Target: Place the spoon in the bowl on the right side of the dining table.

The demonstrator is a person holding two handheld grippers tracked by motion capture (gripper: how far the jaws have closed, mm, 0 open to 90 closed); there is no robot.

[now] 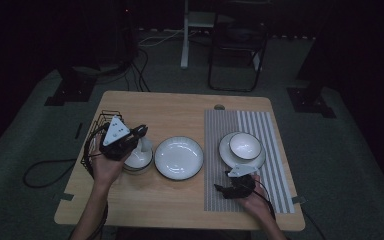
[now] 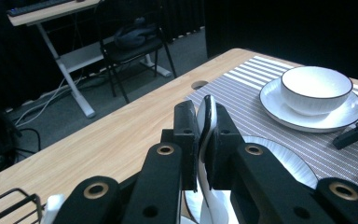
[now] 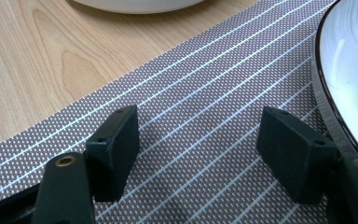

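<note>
Now bowl [image 1: 244, 145] on plate [image 1: 226, 153], rack [image 1: 94, 131] nearby

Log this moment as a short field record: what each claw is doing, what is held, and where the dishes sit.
left claw: shut on the rim of a white bowl, held at the table's left
right claw: open, nothing between its jaws, low over the striped placemat
middle plate: bare, on the wooden table
right plate: on the placemat, carrying a second bowl
wire rack: at the table's left edge, beside the held bowl
</note>
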